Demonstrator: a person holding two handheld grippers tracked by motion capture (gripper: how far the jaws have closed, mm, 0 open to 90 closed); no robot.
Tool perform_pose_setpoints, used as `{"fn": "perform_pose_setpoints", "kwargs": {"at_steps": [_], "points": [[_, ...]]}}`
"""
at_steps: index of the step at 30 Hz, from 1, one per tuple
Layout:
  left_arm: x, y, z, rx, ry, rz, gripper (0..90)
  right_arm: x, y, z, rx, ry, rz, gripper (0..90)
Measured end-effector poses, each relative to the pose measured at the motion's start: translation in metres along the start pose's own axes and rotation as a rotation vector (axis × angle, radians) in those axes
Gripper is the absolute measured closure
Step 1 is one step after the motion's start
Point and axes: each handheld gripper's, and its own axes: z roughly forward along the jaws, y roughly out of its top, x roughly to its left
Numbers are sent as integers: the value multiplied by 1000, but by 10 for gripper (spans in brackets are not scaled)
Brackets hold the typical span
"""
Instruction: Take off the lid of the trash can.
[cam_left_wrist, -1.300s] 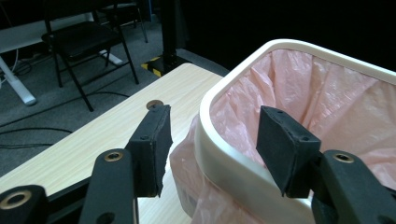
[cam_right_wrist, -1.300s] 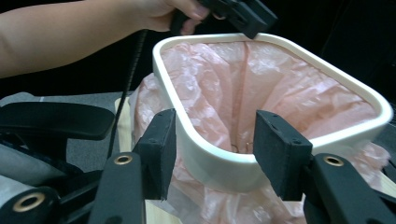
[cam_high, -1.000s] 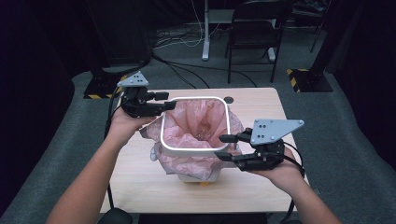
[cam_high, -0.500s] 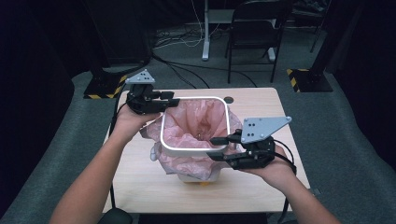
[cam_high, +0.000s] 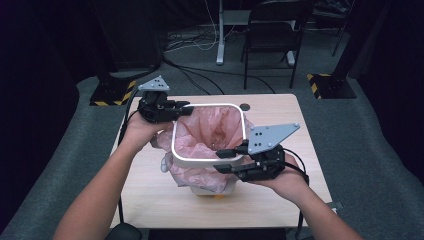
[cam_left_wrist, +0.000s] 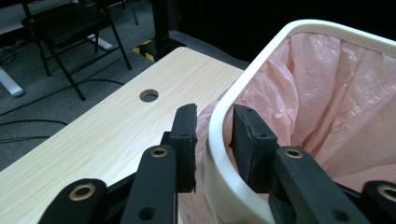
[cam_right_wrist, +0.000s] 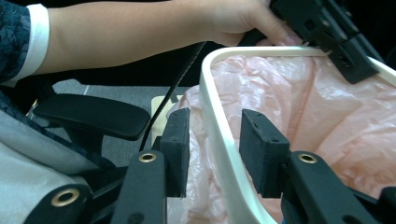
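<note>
A small white bin (cam_high: 210, 190) stands mid-table, lined with a pink plastic bag (cam_high: 215, 127) folded over a white ring rim (cam_high: 210, 106). My left gripper (cam_high: 186, 110) sits at the rim's far-left corner. In the left gripper view the rim (cam_left_wrist: 327, 29) runs between its jaws (cam_left_wrist: 215, 116), which have just been closing; a gap with pink film still shows beside one pad. My right gripper (cam_high: 220, 161) straddles the near-right stretch of rim (cam_right_wrist: 212, 84). Its jaws (cam_right_wrist: 215, 121) have also been closing, with gaps on both sides.
The wooden table (cam_high: 280, 115) has a round cable hole (cam_high: 244, 107) just behind the bin. A black chair (cam_high: 272, 30) and two yellow-and-black striped stand bases (cam_high: 107, 92) (cam_high: 330, 85) stand on the grey floor beyond.
My right gripper has slid left onto the near-right rim. The left gripper has edged closer over the far-left corner. Both pairs of jaws have narrowed around the rim.
</note>
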Motion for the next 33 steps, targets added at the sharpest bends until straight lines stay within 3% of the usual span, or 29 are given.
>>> {"fn": "perform_pose_setpoints", "kwargs": {"at_steps": [12, 24, 29, 33], "points": [[-1, 0, 2, 12, -6, 5, 743, -5, 2, 12, 74, 14, 7, 640], [-1, -1, 5, 21, -11, 10, 735, -11, -5, 16, 119, 17, 7, 759], [0, 0, 6, 39, -16, 15, 736, -15, -3, 18, 133, 45, 8, 775], [-1, 1, 6, 49, -2, 47, 748, -18, -2, 19, 143, 76, 5, 797]]}}
